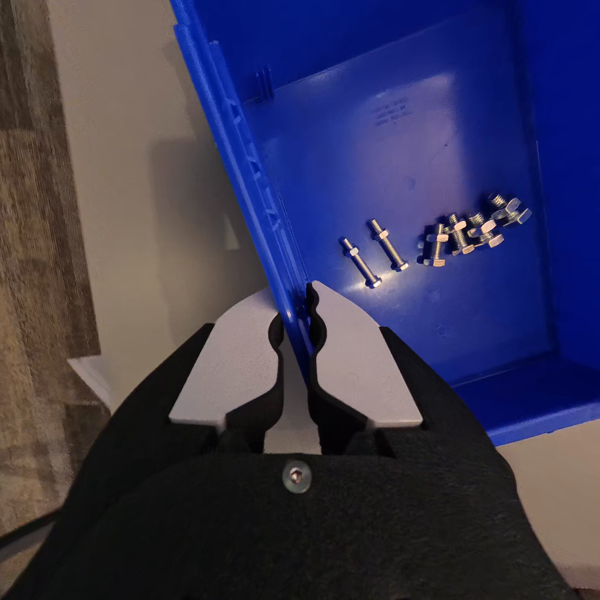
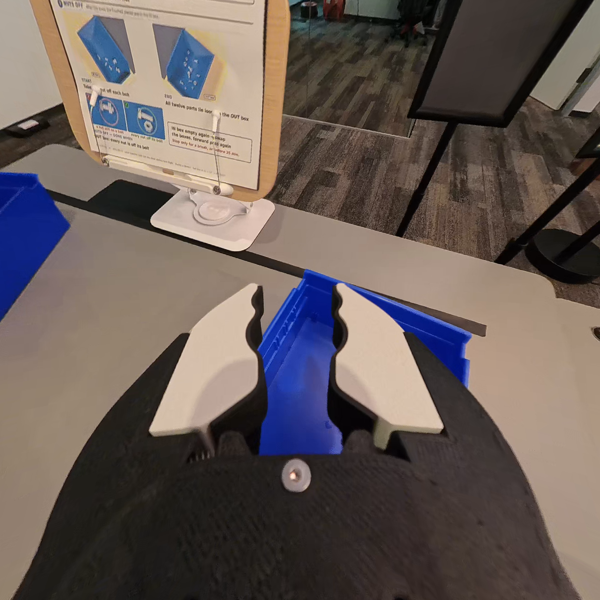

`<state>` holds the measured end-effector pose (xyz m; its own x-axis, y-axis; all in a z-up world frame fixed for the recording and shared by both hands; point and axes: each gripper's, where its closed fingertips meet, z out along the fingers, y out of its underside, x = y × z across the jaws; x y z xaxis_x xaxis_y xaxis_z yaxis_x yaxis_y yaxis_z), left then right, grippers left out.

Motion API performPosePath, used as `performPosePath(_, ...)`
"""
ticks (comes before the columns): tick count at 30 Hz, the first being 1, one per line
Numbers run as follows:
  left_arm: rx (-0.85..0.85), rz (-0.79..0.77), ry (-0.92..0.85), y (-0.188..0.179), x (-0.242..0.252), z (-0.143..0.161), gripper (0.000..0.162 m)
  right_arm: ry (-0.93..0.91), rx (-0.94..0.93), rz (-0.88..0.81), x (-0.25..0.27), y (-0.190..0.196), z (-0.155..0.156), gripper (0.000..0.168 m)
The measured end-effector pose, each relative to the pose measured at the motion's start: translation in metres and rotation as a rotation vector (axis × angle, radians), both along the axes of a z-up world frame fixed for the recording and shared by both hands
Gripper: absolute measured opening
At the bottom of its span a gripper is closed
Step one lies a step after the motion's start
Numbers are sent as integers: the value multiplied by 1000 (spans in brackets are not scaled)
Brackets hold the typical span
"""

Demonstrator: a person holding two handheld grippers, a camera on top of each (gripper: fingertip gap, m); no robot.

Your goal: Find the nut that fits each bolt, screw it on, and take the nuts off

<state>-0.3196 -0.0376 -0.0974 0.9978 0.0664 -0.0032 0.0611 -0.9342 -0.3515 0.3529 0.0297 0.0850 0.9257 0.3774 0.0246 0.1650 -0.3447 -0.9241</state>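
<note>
A blue bin [image 1: 246,156] fills the left wrist view. On its floor lie two long bolts [image 1: 360,261] [image 1: 388,245], each with a small nut near its tip, and a cluster of shorter bolts with nuts [image 1: 467,237]. My left gripper [image 1: 297,305] is shut on the bin's left wall near the corner, one finger outside and one inside. In the right wrist view my right gripper [image 2: 297,287] is open and empty, hovering over a second blue bin [image 2: 422,321]. The part of this bin's floor seen between the fingers holds nothing.
The grey table [image 2: 130,292] carries a white stand [image 2: 214,220] with an instruction sheet [image 2: 168,97] at the back. The first bin shows at the left edge [image 2: 22,227]. A black floor stand [image 2: 565,256] is beyond the table's right side. About 70 cm separates my left fingertips from my right.
</note>
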Motion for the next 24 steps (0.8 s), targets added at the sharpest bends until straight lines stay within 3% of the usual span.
performPosePath(10, 20, -300, 50, 32, 55, 0, 13, -105, -4, 59, -36, 9, -14, 40)
performPosePath(24, 50, -293, 20, 31, 22, 1, 12, -159, -83, 79, -43, 18, -39, 40)
